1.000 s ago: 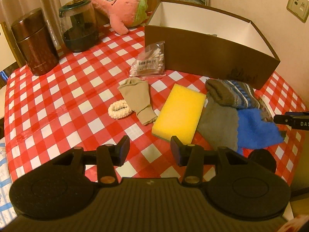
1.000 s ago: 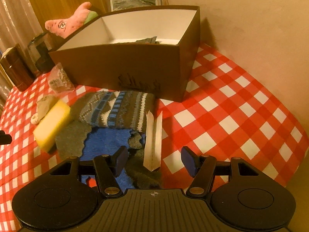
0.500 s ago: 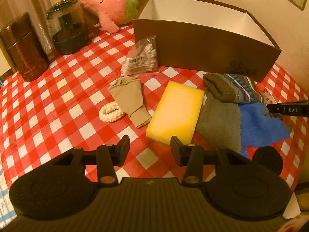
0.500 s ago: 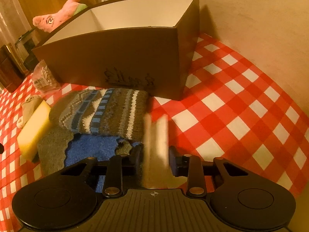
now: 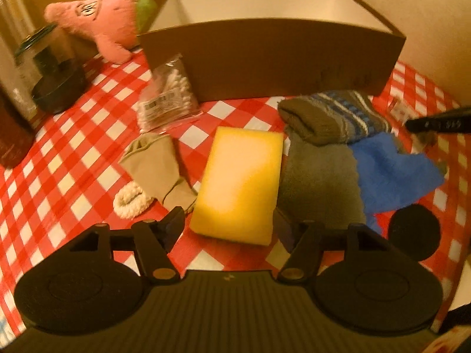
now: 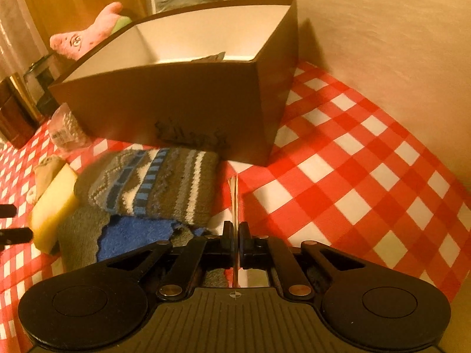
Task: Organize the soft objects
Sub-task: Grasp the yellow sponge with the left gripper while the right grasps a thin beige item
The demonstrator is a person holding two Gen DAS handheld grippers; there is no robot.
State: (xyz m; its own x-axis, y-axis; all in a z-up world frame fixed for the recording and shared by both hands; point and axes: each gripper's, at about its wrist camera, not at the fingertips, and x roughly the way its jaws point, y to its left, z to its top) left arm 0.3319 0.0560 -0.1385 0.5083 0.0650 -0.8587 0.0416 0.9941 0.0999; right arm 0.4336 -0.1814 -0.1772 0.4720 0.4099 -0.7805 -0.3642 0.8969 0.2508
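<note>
The right gripper [image 6: 235, 236] has just been closing and now pinches a thin folded card [image 6: 234, 194], edge-on, its long axis running toward twelve o'clock, beside the knitted sock [image 6: 153, 185]. The left gripper [image 5: 228, 225] has just been opening; its jaws straddle the near end of the yellow sponge [image 5: 240, 181] without touching it, the sponge's length pointing to about one o'clock, toward the brown box [image 5: 270, 58].

Yellow sponge [image 5: 240, 182] lies flat on the checked cloth, long axis running away from the camera. Beige sock [image 5: 156, 164] lies flat beside it, overlapping a cream fuzzy scrunchie [image 5: 129, 200]. Striped knit sock [image 5: 335, 117], folded, rests on a grey cloth [image 5: 321, 182] and a crumpled blue cloth [image 5: 391, 173]. Brown open box [image 5: 265, 58] stands just behind; pink plush [image 5: 100, 23] near its corner.
</note>
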